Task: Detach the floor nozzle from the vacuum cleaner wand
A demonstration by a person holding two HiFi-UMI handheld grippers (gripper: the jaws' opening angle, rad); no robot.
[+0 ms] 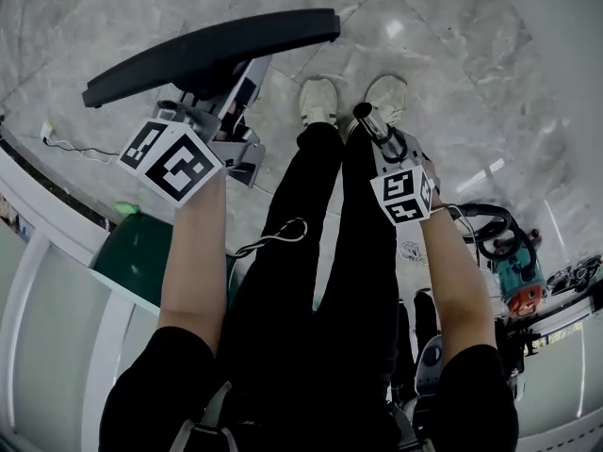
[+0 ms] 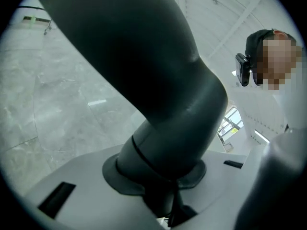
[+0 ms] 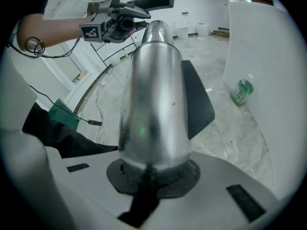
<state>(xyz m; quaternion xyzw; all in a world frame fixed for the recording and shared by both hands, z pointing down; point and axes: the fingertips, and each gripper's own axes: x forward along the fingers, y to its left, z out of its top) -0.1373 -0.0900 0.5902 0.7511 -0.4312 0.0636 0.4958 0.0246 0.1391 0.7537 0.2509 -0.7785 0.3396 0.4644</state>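
The dark floor nozzle (image 1: 217,50) hangs in the air at the upper left, and my left gripper (image 1: 221,111) is shut on its neck. In the left gripper view that thick grey neck (image 2: 158,95) fills the space between the jaws of the left gripper (image 2: 163,176). My right gripper (image 1: 391,149) is shut on the silver wand (image 1: 372,122), whose free end shows a gap to the nozzle. The right gripper view has the wand tube (image 3: 153,104) held in the right gripper (image 3: 153,176), with the left gripper (image 3: 120,20) and the nozzle (image 3: 151,0) beyond its tip.
The person's white shoes (image 1: 318,100) stand on the marble floor below the tools. A white railing (image 1: 38,215) and a green object (image 1: 141,252) are at the left. A teal machine with hoses (image 1: 513,271) sits at the right. A green bottle (image 3: 242,91) lies on the floor.
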